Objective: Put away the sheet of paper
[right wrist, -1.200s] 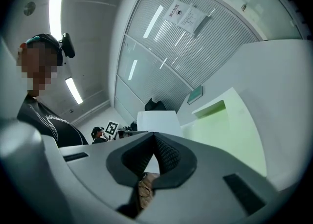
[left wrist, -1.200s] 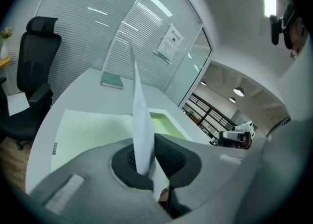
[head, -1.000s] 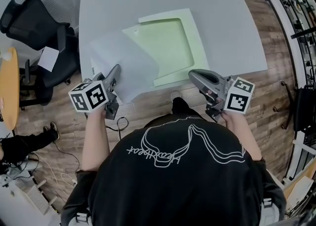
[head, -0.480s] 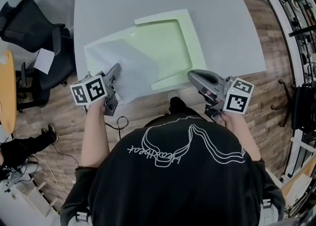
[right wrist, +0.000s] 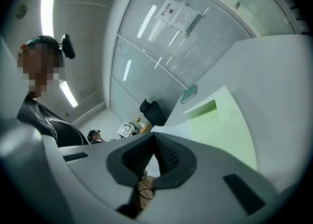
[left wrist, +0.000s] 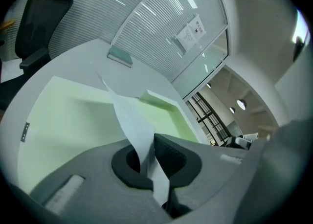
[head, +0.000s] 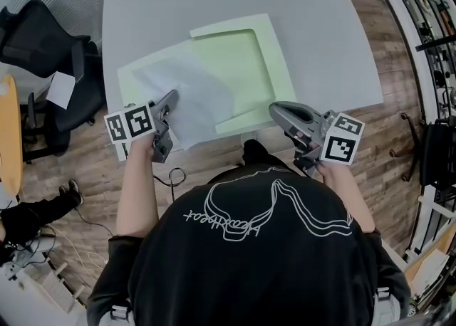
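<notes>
**Desk:** What is the left gripper [head: 169,101] doing here?

**Photographer:** It is pinching the near edge of the sheet of paper [head: 191,95]. Its jaws are pressing tight on it, and in the left gripper view the sheet is rising straight out from between them. The rest of the sheet is lying over the left half of the pale green folder [head: 246,61] on the grey table [head: 320,25]. Its near edge is sitting at, or just past, the table's near edge.

**Desk:** And the right gripper [head: 275,109]?

**Photographer:** Its jaws are pressing together on nothing. It is hovering off the table's near edge, near the folder's corner but not touching it.

**Desk:** What is looking risky?

**Photographer:** As I am judging it, the sheet is limp and is being held at one edge only. Pushing it forward could be buckling or creasing it rather than sliding it home. Nothing is pinning the folder, so it could be skating along with the paper. Letting go now could be sending the sheet slipping off the table.
</notes>
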`<state>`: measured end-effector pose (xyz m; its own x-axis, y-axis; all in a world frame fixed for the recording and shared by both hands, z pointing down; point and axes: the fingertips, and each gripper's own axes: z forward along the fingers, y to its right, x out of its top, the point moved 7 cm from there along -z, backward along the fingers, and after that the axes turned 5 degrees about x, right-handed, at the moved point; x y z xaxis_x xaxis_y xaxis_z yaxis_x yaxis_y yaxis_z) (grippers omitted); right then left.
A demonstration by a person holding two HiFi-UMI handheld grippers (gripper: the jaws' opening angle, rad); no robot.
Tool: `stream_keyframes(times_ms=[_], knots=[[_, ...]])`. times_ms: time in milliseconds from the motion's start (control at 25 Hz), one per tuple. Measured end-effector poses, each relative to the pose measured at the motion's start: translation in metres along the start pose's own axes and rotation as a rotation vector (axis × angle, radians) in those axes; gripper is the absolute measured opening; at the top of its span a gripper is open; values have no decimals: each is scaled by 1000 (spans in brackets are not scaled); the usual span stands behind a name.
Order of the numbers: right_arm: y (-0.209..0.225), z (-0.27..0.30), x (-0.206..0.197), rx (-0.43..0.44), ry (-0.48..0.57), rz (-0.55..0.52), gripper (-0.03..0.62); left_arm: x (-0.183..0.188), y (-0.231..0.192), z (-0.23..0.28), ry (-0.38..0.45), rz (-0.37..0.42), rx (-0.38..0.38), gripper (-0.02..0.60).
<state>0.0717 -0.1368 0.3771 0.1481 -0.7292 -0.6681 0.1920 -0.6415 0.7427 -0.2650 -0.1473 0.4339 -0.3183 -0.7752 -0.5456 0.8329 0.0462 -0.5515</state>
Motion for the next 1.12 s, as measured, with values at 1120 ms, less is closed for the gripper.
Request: stream_keyframes(times_ms=[1120], knots=[[36,-13,10,-44,34,53,9,12,17,89,-126,-49,-74,12]])
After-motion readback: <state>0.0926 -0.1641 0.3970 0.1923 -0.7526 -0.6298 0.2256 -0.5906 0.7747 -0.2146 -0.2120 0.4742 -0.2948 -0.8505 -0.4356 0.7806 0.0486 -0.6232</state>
